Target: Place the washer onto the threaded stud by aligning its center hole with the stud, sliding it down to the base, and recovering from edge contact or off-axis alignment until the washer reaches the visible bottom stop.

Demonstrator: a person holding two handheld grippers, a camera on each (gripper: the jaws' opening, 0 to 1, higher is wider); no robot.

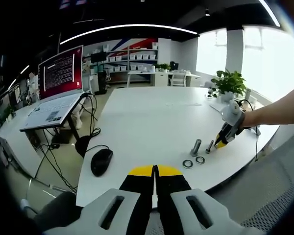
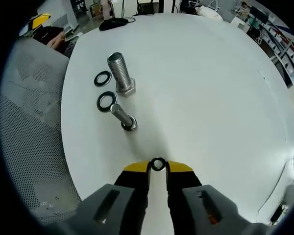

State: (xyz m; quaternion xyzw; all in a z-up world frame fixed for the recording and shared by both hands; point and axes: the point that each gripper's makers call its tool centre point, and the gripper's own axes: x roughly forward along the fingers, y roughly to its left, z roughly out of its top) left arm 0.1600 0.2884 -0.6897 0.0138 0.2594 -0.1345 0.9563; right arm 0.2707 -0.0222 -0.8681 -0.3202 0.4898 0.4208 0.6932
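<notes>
The right gripper (image 2: 158, 165) pinches a washer (image 2: 158, 164) at its tips above the table (image 2: 210, 98) — near the small stud (image 2: 122, 116), two loose washers (image 2: 107, 101) beside it — while the left gripper (image 1: 155, 171) is closed, empty.

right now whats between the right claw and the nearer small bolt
Bare white table, going by the right gripper view. The right claw is shut on a washer, and nothing lies between it and the small bolt standing upright ahead.

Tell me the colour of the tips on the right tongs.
Yellow tips on black jaws, on the right tongs, gripping a small washer; clearest in the right gripper view.
</notes>
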